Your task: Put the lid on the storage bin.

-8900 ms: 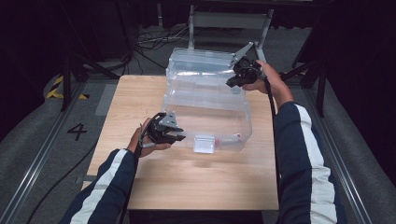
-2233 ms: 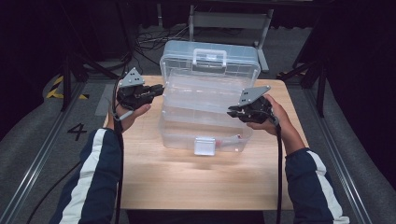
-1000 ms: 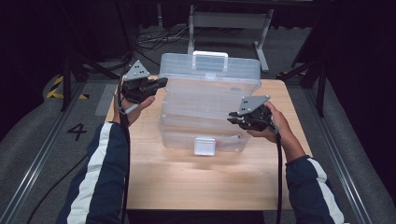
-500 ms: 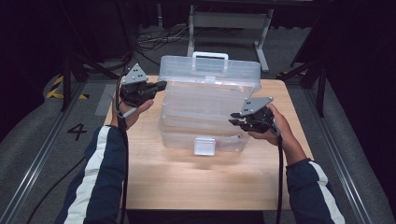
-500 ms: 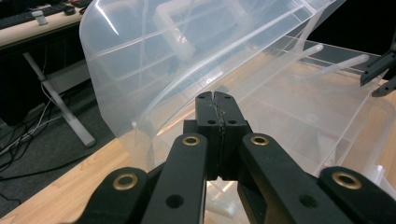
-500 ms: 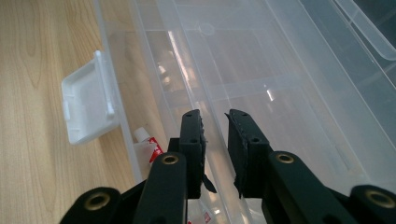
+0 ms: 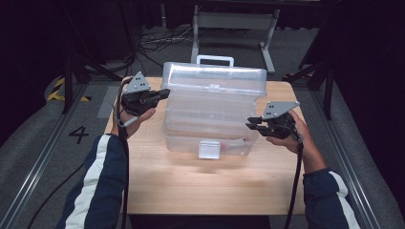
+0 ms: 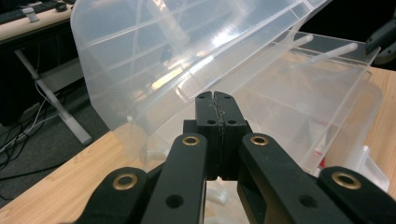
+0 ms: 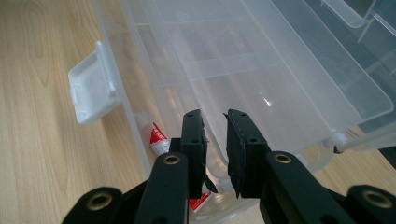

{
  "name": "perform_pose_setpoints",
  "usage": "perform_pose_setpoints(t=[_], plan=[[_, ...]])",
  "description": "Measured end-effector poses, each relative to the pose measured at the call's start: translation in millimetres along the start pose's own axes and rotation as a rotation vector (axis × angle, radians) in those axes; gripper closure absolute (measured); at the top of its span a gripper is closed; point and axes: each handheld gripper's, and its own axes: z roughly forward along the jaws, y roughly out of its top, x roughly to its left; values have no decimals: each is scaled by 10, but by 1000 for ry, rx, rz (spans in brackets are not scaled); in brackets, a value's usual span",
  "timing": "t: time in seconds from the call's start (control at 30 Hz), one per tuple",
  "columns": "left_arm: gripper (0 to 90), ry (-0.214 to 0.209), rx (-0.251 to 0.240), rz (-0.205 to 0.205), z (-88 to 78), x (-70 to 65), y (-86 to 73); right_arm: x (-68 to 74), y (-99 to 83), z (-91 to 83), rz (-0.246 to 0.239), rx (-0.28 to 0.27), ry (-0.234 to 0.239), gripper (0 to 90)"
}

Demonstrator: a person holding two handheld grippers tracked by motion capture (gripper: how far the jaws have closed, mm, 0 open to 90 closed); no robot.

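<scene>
Lid point(image 7: 215, 80) has come further down since the earlier frames: it was swung wide open toward the far side, now it sits low over the clear plastic box point(image 7: 210, 126), still tilted with a gap at the near edge. Box stands mid-table, slightly far of centre, white latch point(image 7: 208, 149) hanging at its near wall, handle point(image 7: 215, 59) on top of the lid at the far side. Inner tray point(image 9: 261, 93) is raised under the lid on thin arms; a small red-and-white packet point(image 9: 156, 137) lies in the bottom near the latch wall. Left gripper point(image 7: 152, 96) is at the box's left far corner, jaws fully together with nothing between them, tips right at the lid's left end; contact with the lid can't be confirmed. In the left gripper view point(image 8: 215, 100) the closed tips sit just under the curved lid edge. Right gripper point(image 7: 253, 123) is at the box's right near corner, jaws nearly closed with a narrow gap; in the right gripper view point(image 9: 214, 122) they straddle the box's wall rim, but I can't tell whether the pads actually press on it. Right hand has drifted a bit to the right over the last second. Wooden table point(image 7: 191, 191) under it all, dark floor with cables point(image 7: 153, 45) beyond the far edge.
</scene>
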Motion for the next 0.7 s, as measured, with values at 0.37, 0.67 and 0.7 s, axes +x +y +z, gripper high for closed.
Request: perform_pose_setpoints(t=[0.37, 0.67, 0.7], plan=[[900, -14, 24, 16, -33, -73, -93, 7, -82, -131, 19, -11, -28, 772], [900, -36, 43, 24, -26, -148, -185, 5, -206, -176, 43, 5, -51, 770], [900, -36, 43, 24, -26, -148, -185, 5, -206, -176, 43, 5, -51, 770]])
